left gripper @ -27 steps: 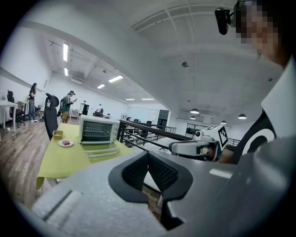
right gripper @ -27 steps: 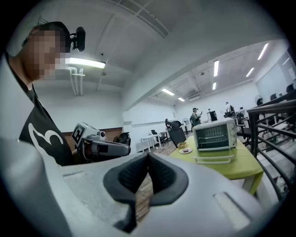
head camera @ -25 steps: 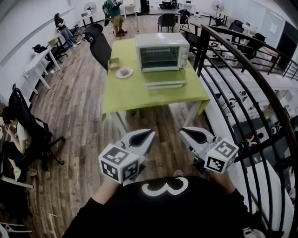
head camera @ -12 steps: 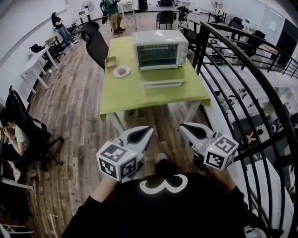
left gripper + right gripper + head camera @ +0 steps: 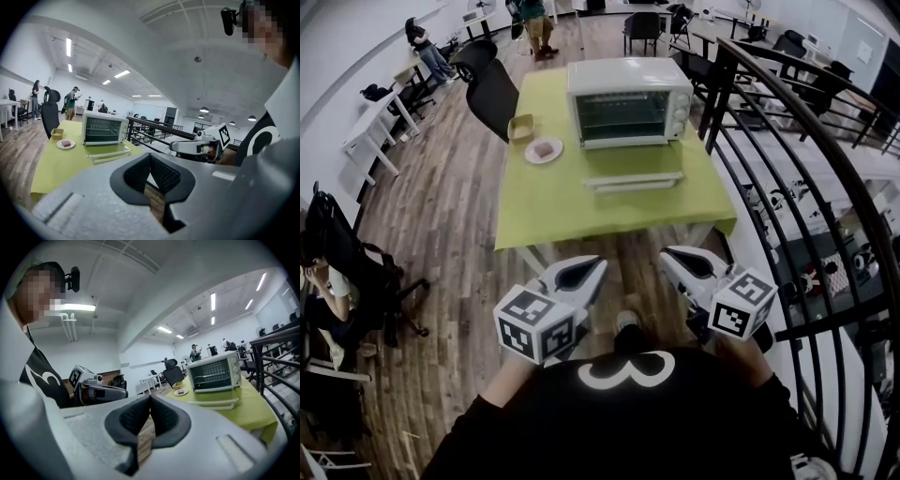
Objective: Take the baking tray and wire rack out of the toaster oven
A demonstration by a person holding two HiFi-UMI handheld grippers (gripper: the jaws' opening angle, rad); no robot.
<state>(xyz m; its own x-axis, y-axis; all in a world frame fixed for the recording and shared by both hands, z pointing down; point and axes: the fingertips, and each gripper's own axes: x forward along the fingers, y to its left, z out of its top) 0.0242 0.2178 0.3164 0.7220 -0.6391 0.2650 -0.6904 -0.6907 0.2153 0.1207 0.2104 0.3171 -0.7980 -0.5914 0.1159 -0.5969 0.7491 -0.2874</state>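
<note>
At chest level, well short of the desk (image 5: 581,211), left hand-held gripper (image 5: 586,274) & right hand-held gripper (image 5: 682,264) are carried w/ jaws pressed together, nothing btwn them. Toaster oven (image 5: 628,101) is set on the desk's far half, door (image 5: 633,180) dropped open. Baking tray & wire rack are judged to be inside, not resolved at this range.

Risks:
- door edge struck on approach
- plate (image 5: 544,150) swept off during withdrawal
- tray tipped if pinched at one corner
- railing (image 5: 787,178) caught on right side
</note>
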